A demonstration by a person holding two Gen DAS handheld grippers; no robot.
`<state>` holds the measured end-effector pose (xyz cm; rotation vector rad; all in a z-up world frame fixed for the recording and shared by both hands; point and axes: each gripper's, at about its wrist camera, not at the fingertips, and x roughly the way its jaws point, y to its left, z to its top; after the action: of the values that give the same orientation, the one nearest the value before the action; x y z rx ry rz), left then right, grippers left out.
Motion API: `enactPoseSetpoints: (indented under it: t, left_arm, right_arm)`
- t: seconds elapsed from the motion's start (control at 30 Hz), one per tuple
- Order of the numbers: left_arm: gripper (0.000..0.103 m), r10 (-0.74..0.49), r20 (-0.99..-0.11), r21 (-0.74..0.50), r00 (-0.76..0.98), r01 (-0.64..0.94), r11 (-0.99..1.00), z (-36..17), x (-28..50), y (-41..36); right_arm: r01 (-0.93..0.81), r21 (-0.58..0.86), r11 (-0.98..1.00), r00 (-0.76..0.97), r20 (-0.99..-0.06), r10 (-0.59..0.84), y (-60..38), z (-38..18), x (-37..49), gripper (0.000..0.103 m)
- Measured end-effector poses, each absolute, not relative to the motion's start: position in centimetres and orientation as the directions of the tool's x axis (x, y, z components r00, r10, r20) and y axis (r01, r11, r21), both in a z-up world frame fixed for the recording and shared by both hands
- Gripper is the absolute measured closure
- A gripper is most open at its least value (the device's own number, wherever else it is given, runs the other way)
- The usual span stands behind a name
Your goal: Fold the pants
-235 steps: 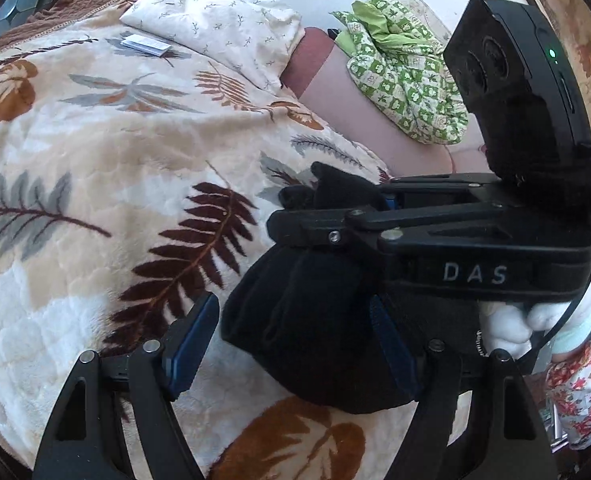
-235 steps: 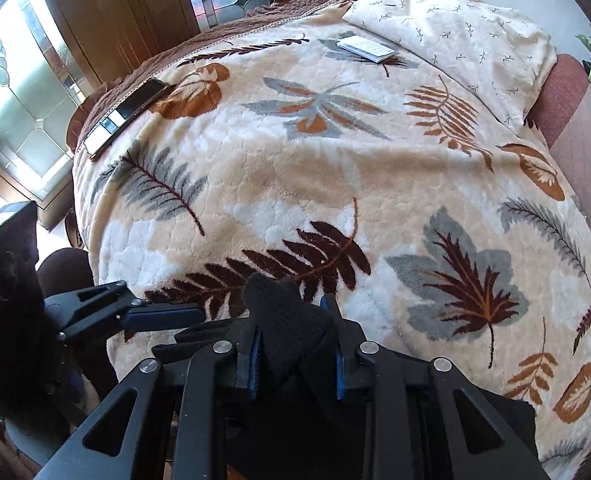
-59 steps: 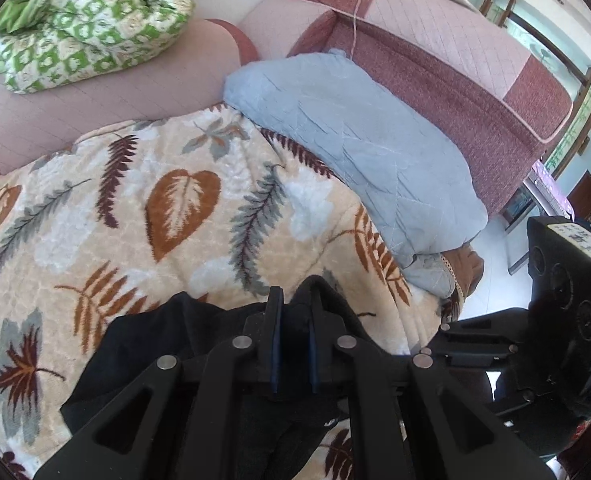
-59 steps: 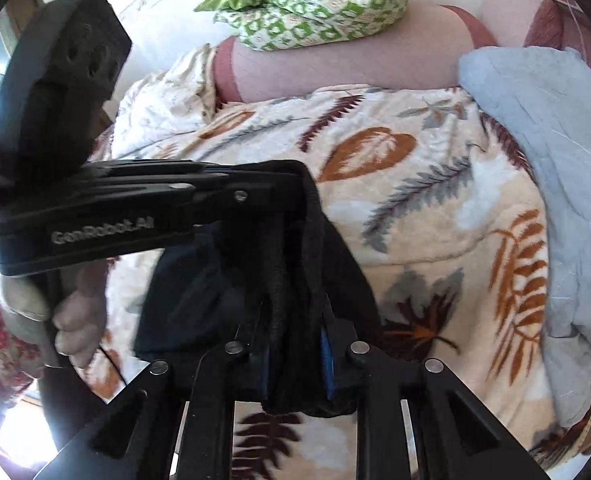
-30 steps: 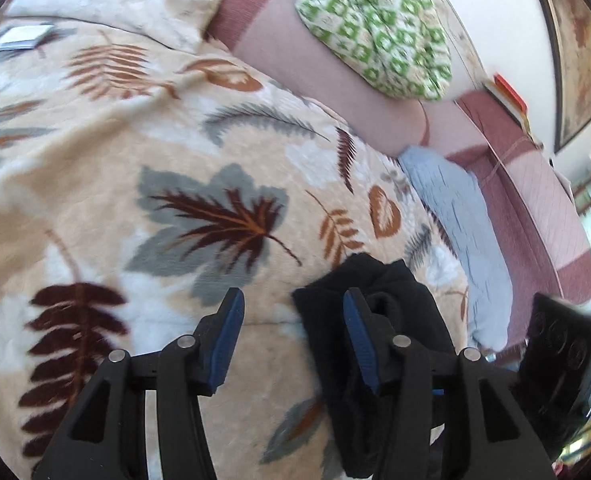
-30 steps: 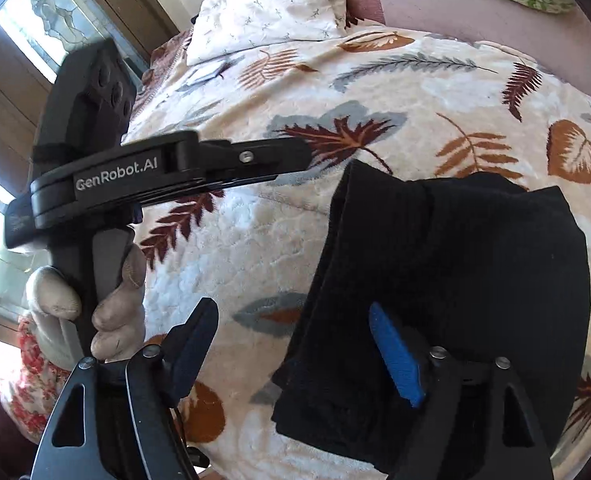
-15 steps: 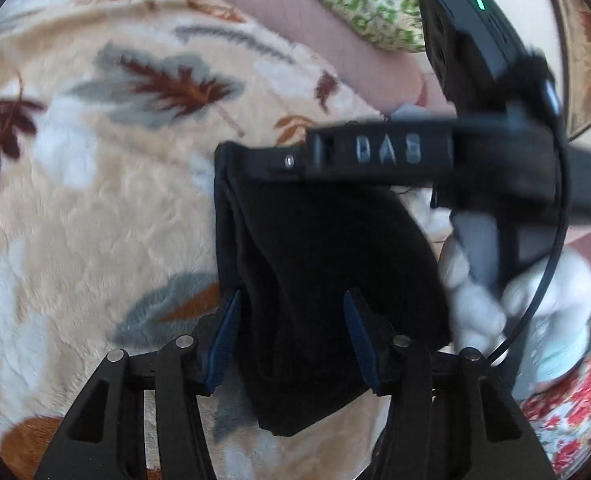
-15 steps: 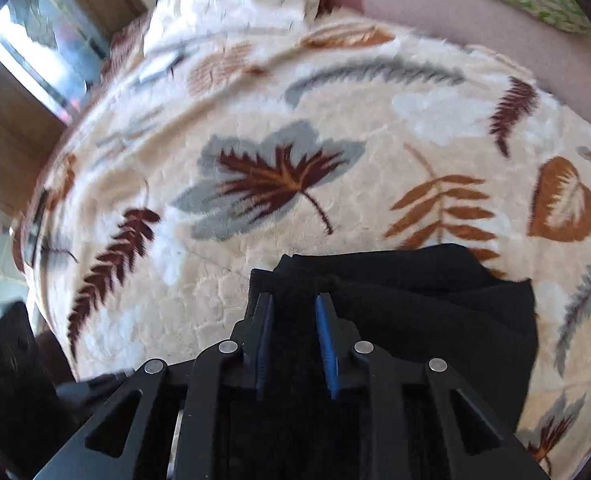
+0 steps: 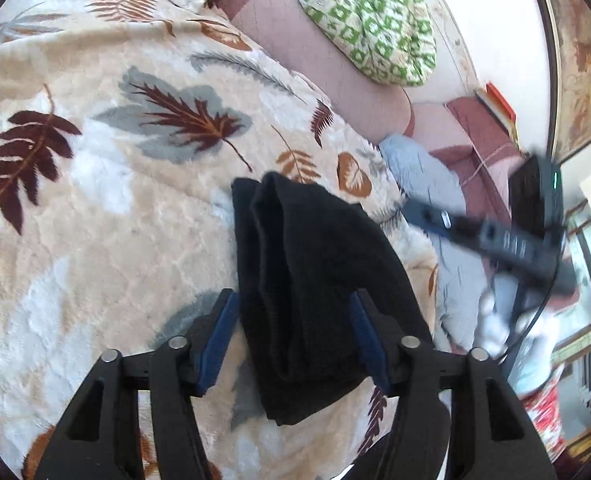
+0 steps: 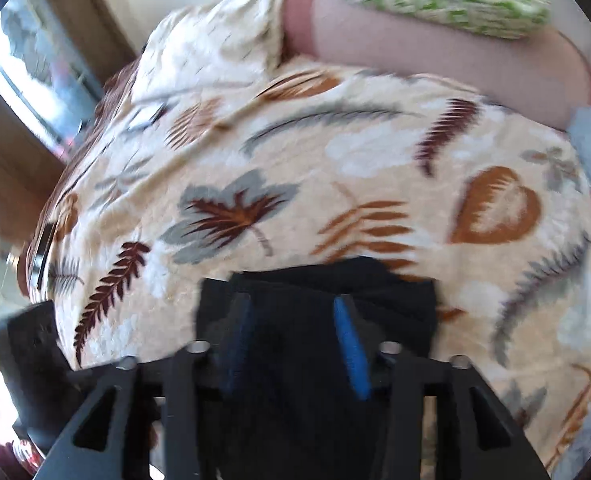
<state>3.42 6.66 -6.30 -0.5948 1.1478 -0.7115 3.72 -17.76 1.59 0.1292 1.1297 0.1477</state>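
The black pants (image 9: 311,264) lie folded in a compact bundle on the leaf-patterned blanket (image 9: 95,208). My left gripper (image 9: 295,328) is open, its blue pads on either side of the bundle's near end without pinching it. My right gripper (image 10: 293,320) is open over the pants (image 10: 315,344) in its blurred view, jaws apart. The right gripper's body also shows in the left wrist view (image 9: 507,236), blurred, to the right of the bundle.
A green-and-white checked cloth (image 9: 371,16) lies on the pink sofa back (image 9: 327,72). A light blue cushion (image 9: 427,176) sits right of the pants. A white patterned pillow (image 10: 215,56) lies at the far end.
My right gripper has opened from nearly shut on the pants and pulled back to the right. My left gripper stays open around the bundle, which now lies flat.
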Motion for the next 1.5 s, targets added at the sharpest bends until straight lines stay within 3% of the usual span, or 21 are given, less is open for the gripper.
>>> enactPoseSetpoints:
  t: [0.2, 0.4, 0.53, 0.67, 0.8, 0.97, 1.1, 1.13, 1.17, 1.27, 1.33, 1.5]
  left_arm:
    - [0.039, -0.737, -0.634, -0.728, 0.232, 0.141, 0.671, -6.6, 4.5, 5.5]
    - [0.035, -0.688, -0.706, -0.669, 0.168, 0.16, 0.726, -8.4, 4.7, 2.9]
    - [0.022, -0.712, -0.685, -0.694, 0.154, 0.157, 0.702, -8.8, 5.4, 2.4]
    - [0.0, -0.747, -0.653, -0.727, 0.124, 0.175, 0.664, -9.0, 6.2, 1.2]
    - [0.0, -0.723, -0.679, -0.703, 0.132, 0.167, 0.691, -8.3, 6.6, 0.8]
    - [0.0, -0.711, -0.686, -0.698, 0.156, 0.137, 0.703, -8.6, 6.9, 1.1]
    - [0.0, -0.654, -0.741, -0.611, 0.151, 0.251, 0.75, -8.2, 7.0, -2.4]
    - [0.009, -0.651, -0.744, -0.602, 0.153, 0.269, 0.752, -8.1, 7.0, -2.8]
    - [0.032, -0.651, -0.743, -0.599, 0.156, 0.277, 0.751, -7.9, 6.8, -3.1]
    - [0.05, -0.695, -0.706, -0.651, 0.135, 0.262, 0.712, -7.6, 6.9, -2.3]
    - [0.052, -0.71, -0.691, -0.669, 0.133, 0.255, 0.698, -7.2, 7.0, -1.7]
    - [0.052, -0.702, -0.692, -0.65, 0.17, 0.276, 0.708, -4.9, 8.7, -1.8]
  right_arm:
    - [0.1, 0.255, 0.962, 0.454, -0.872, 0.184, -23.8, -0.2, -0.8, 0.034]
    - [0.091, 0.425, 0.901, 0.423, -0.836, 0.351, -23.9, -3.5, -2.1, 0.034]
    - [0.109, 0.514, 0.851, 0.427, -0.797, 0.427, -24.5, -5.3, -1.2, 0.032]
    - [0.1, 0.588, 0.803, 0.411, -0.759, 0.505, -24.5, -7.0, 0.2, 0.03]
    - [0.118, 0.64, 0.76, 0.382, -0.735, 0.56, -23.9, -9.0, 1.2, 0.021]
    - [0.088, 0.634, 0.769, 0.388, -0.732, 0.56, -23.6, -9.0, 1.0, 0.021]
    - [0.092, 0.634, 0.768, 0.396, -0.73, 0.556, -23.6, -9.1, 1.2, 0.021]
    - [0.088, 0.625, 0.776, 0.401, -0.735, 0.547, -23.4, -8.9, 1.2, 0.025]
    - [0.074, 0.622, 0.78, 0.404, -0.734, 0.546, -23.1, -8.6, 1.0, 0.031]
    - [0.03, 0.56, 0.828, 0.416, -0.76, 0.5, -22.0, -7.0, 0.4, 0.049]
    - [-0.001, 0.536, 0.844, 0.427, -0.763, 0.485, -21.4, -5.8, 0.2, 0.057]
    - [-0.044, 0.508, 0.86, 0.473, -0.748, 0.466, -20.3, -3.1, 1.3, 0.06]
